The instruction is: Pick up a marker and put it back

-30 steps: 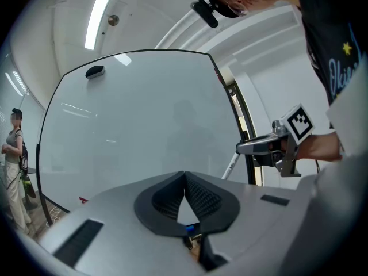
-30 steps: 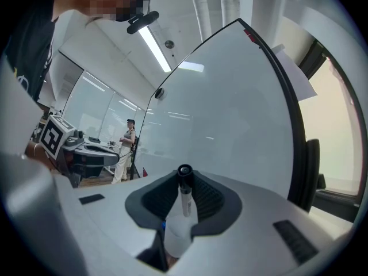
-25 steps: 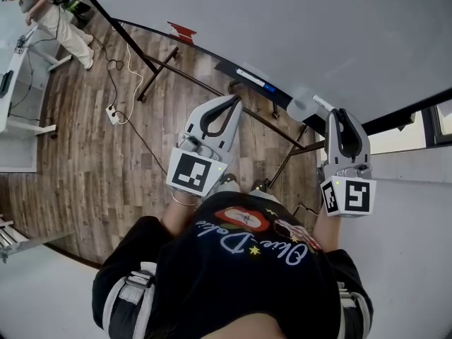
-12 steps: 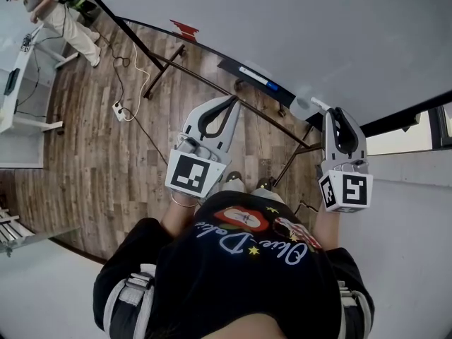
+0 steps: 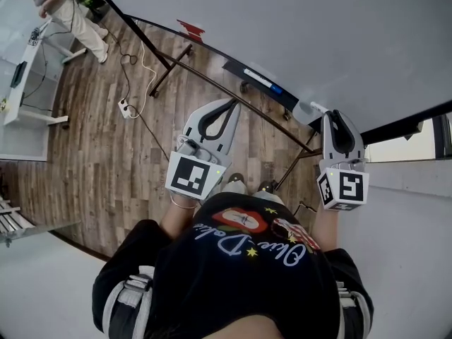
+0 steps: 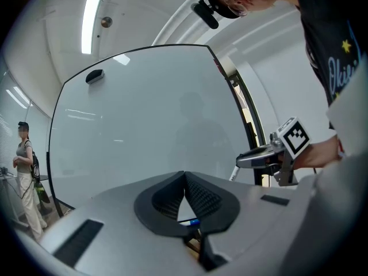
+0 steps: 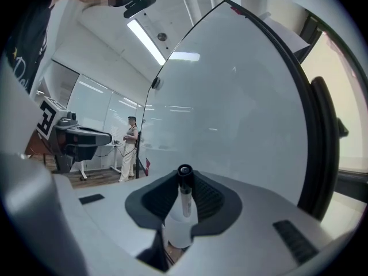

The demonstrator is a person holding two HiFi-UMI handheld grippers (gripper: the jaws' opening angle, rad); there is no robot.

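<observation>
A white marker with a black cap (image 7: 184, 197) stands between the jaws of my right gripper (image 7: 184, 177), which is shut on it. In the head view its end (image 5: 315, 106) pokes out past the right gripper (image 5: 332, 116), close to the whiteboard (image 5: 318, 34). My left gripper (image 5: 231, 104) hovers over the floor in front of the board's tray (image 5: 240, 70), its jaws shut with nothing between them (image 6: 184, 175). A blue-capped marker (image 5: 263, 82) lies in the tray and shows under the left jaws (image 6: 190, 222). The right gripper (image 6: 267, 157) also appears in the left gripper view.
The whiteboard stands on a dark metal frame (image 5: 169, 68) over a wooden floor. A power strip (image 5: 126, 106) with cables lies on the floor at the left. A person (image 5: 65, 7) stands by a white desk (image 5: 25, 83) at the far left.
Both grippers have crept slightly forward toward the whiteboard. The right gripper still holds the marker.
</observation>
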